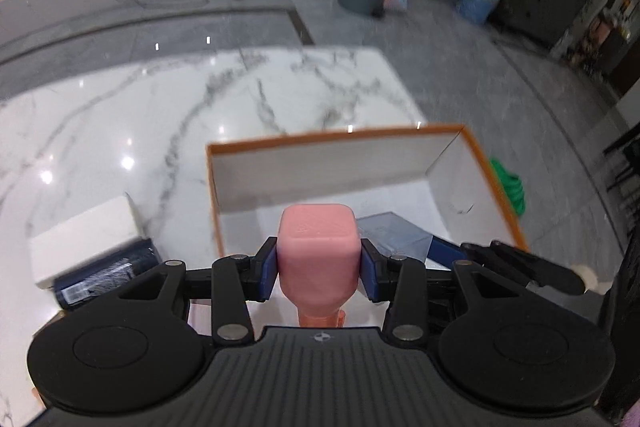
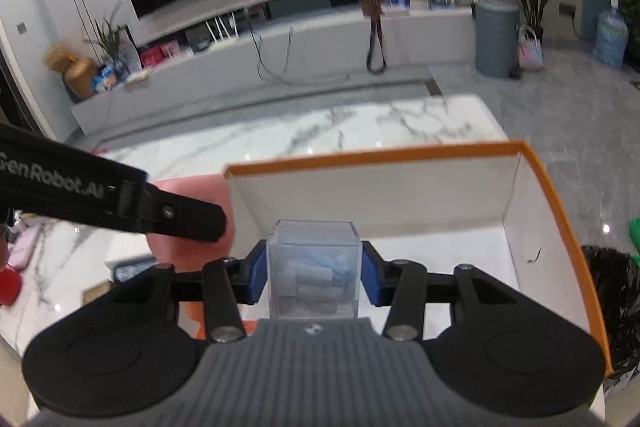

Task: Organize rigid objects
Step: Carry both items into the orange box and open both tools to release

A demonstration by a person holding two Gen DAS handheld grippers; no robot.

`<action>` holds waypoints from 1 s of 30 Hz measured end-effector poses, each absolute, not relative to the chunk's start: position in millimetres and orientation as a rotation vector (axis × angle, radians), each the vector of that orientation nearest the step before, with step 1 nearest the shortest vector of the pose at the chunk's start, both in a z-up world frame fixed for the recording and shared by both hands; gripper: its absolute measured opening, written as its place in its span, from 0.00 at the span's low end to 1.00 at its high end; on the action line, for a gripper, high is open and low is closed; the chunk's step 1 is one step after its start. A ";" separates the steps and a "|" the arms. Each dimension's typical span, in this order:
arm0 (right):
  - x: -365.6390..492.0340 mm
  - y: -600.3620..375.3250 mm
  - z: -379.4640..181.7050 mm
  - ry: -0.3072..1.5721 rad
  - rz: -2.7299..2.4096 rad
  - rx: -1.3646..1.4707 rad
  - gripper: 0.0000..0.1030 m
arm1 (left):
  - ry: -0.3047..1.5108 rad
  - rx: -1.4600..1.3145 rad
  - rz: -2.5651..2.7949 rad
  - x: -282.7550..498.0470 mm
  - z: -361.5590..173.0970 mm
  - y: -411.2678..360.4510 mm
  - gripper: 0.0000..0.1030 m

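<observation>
My left gripper is shut on a pink block-shaped bottle, held just at the near left corner of an orange-rimmed white box. My right gripper is shut on a clear plastic cube with pale rolled pieces inside, held above the box's white floor near its left wall. The clear cube and the right gripper show in the left wrist view. The left gripper's finger and the pink bottle show in the right wrist view.
A white box and a dark blue can lie on the marble table left of the orange box. A green object lies past the box's right side. A red thing sits at far left.
</observation>
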State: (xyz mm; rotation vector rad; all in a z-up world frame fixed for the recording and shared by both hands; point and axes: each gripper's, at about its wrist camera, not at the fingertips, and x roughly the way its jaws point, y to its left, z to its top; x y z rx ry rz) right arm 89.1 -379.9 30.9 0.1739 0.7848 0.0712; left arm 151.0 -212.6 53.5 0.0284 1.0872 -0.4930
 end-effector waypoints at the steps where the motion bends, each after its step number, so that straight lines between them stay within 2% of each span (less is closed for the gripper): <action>1: 95.2 -381.4 25.3 0.803 0.073 0.174 0.45 | 1.105 0.041 -0.488 154.5 46.4 -214.9 0.45; 6: 115.2 -382.4 5.4 0.857 0.088 0.142 0.45 | 1.180 0.072 -0.463 174.7 15.6 -220.2 0.45; 17: 157.1 -378.8 -12.9 0.930 0.093 0.126 0.45 | 1.316 0.186 -0.361 218.4 -9.3 -242.5 0.45; 24: 168.5 -382.6 -23.4 1.047 0.111 0.173 0.45 | 1.311 0.190 -0.324 228.0 -13.8 -251.6 0.46; 26: 169.3 -382.7 -24.7 1.061 0.114 0.178 0.45 | 1.293 0.176 -0.330 227.0 -12.5 -247.7 0.49; 28: 169.5 -383.5 -25.9 1.072 0.110 0.184 0.46 | 1.283 0.142 -0.343 226.8 -9.6 -243.6 0.57; 30: 168.9 -384.1 -25.8 1.078 0.102 0.185 0.46 | 1.261 0.118 -0.358 224.3 -4.7 -239.0 0.59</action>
